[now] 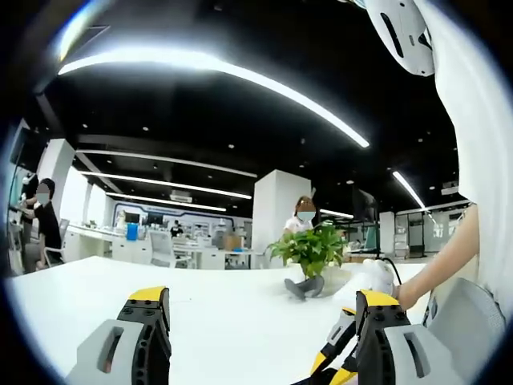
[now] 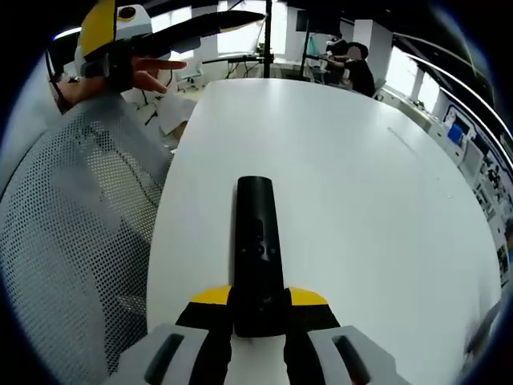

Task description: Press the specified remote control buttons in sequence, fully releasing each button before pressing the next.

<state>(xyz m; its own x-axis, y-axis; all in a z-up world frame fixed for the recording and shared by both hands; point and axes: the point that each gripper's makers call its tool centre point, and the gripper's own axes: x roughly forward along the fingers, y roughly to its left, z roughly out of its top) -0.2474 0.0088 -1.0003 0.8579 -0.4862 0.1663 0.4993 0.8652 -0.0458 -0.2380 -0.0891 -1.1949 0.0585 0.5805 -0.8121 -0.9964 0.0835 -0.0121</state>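
A black remote control (image 2: 258,241) lies lengthwise over the white table (image 2: 377,200), buttons facing up. My right gripper (image 2: 258,314) is shut on its near end, with the yellow-tipped jaws pressed against both sides. In the right gripper view my left gripper (image 2: 112,28) is raised at the top left, with a hand (image 2: 148,74) under it. In the left gripper view my left gripper (image 1: 262,303) is open with its jaws wide apart. Nothing is between them, and it looks level across the table (image 1: 224,297).
A small potted plant (image 1: 311,250) stands on the table's far side, and a person's hand (image 1: 405,293) is at the right. A grey mesh chair (image 2: 72,233) sits against the table's left edge. People sit at desks in the background.
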